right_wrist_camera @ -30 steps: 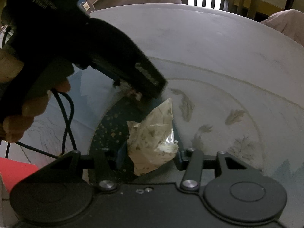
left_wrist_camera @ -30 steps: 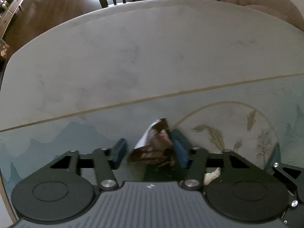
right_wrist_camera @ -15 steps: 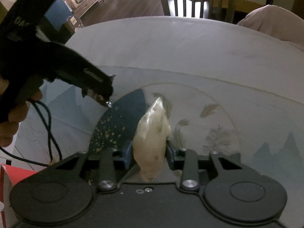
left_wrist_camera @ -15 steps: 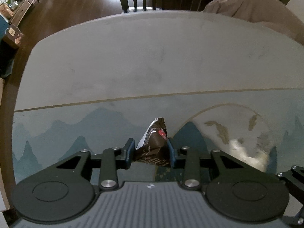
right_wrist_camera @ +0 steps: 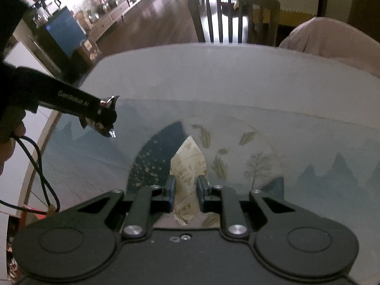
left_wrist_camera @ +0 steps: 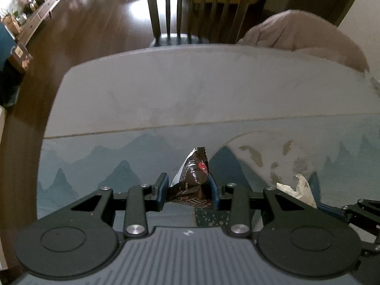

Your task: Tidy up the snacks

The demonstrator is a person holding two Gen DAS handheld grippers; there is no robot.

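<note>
Crinkled foil and paper wrap, two small snacks, one in each gripper. Left gripper [left_wrist_camera: 188, 190]: jaws clamped on a dark brown snack packet [left_wrist_camera: 193, 180] with a red mark; its crimped end sticks up past the blue pads [left_wrist_camera: 212, 188], body bunched between them, clear of the counter [left_wrist_camera: 166, 99] below. Right gripper [right_wrist_camera: 186, 191]: jaws squeezed tight on a pale cream packet [right_wrist_camera: 187, 166] with a tan print, top fanning out beyond the jaws, tail hanging under them toward the camera. From the right wrist view the left gripper sits up and to the left, its foil packet glinting at the tip. Counter carries a mat with blue mountains and leaves; no tray or box visible ahead of either pair of jaws, so the drop spot is unknown. Judgement: both packets look light and soft, the wrap crushes readily and the foil is probably slick, so contents could break under hard pressure. Best hold is across the middle of the body, as now, not the thin crimped edge, which may slide out. Chair [left_wrist_camera: 190, 11] stands beyond the counter's far rim.
</note>
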